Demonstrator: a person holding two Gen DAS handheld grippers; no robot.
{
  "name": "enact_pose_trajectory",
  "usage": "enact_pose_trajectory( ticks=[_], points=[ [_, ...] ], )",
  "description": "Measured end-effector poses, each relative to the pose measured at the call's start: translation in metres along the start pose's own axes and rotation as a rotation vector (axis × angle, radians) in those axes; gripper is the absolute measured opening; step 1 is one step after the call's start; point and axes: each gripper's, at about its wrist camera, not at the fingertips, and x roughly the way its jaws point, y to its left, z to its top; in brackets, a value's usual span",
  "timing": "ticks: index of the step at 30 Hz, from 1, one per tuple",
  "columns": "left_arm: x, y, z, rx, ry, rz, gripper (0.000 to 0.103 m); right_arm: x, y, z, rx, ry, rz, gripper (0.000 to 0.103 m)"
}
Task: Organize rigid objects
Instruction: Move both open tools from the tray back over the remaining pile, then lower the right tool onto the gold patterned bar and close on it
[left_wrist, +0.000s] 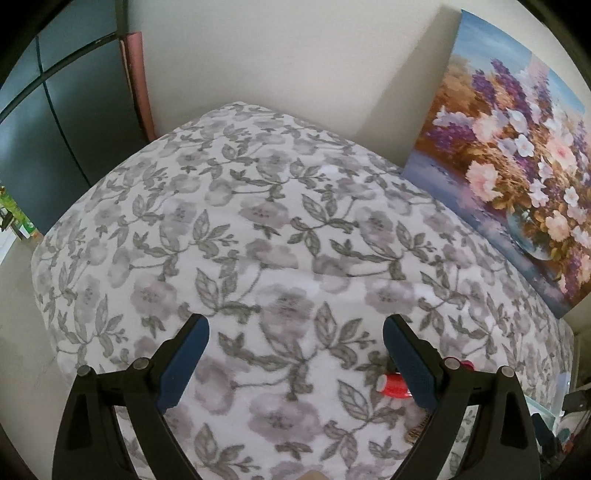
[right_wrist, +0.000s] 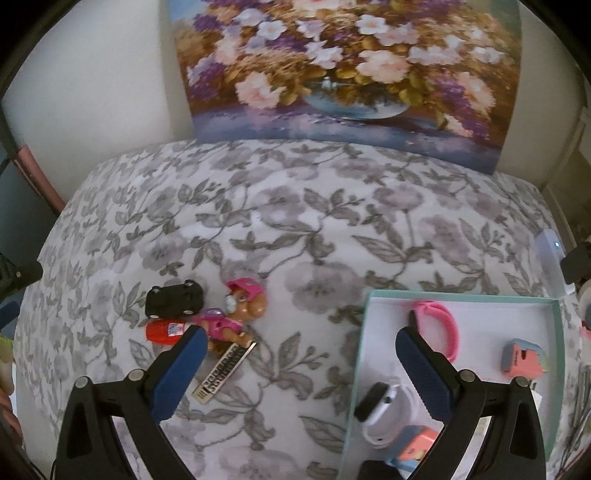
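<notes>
Toys, loose, four pieces, clustered on the floral bedspread (right_wrist: 295, 229) ahead-left of the right gripper (right_wrist: 301, 349); destination is the teal-rimmed box (right_wrist: 458, 295) ahead-right of it.

Right gripper: fingers spread wide, nothing between them. Its left finger (right_wrist: 177, 369) overlaps the cluster's near edge in this view; whether it touches anything cannot be told.

Nearest item: flat nameplate (right_wrist: 221, 369), dark with pale lettering, just beside that left finger, long axis running diagonally from near-left to far-right.

Next: red capsule (right_wrist: 164, 331), lying on its side, long axis roughly across the view, partly behind the left fingertip.

Next: dog figurine (right_wrist: 236, 314) in pink outfit and pink helmet, lying down, touching or overlapping the nameplate's far end.

Farthest of the cluster: black toy car (right_wrist: 175, 297), long axis across the view, just beyond the capsule.

Box contents, near to far: white watch (right_wrist: 380, 410), a blue-and-salmon piece (right_wrist: 413, 448) at the near edge, salmon block (right_wrist: 524, 356), pink band (right_wrist: 443, 325).

Left gripper (left_wrist: 295, 349): fingers likewise wide and empty, over bare bedspread; only the red capsule (left_wrist: 393, 386) shows beside its right finger.

Judgement: the right gripper is the nearer to the cluster and must shift left to centre on any piece; the nameplate would need the fingers across its narrow width.

Background: flower painting (right_wrist: 332, 66) against the wall.
</notes>
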Motion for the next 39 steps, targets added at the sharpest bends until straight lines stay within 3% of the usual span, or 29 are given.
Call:
enact_pose_trajectory(
  ticks=[8,23,27,33,39],
  points=[
    [0.018,0.014,0.0,-0.015,0.045,0.003,0.095,0.022,0.022,-0.005,-0.017,0.045,0.015,0.103],
    [0.072,-0.02,-0.031,0.085,0.234,-0.035,0.095,0.069,0.036,-0.029,-0.07,0.167,0.047,0.103],
    [0.074,-0.019,-0.03,0.079,0.236,-0.036,0.095,0.062,0.028,-0.025,-0.078,0.161,0.061,0.103],
    [0.07,-0.016,-0.026,0.054,0.227,-0.048,0.095,0.059,0.031,-0.032,-0.195,0.183,-0.022,0.103],
    [0.067,-0.016,-0.025,0.048,0.222,-0.058,0.095,0.06,0.036,-0.04,-0.217,0.187,-0.036,0.103]
  ],
)
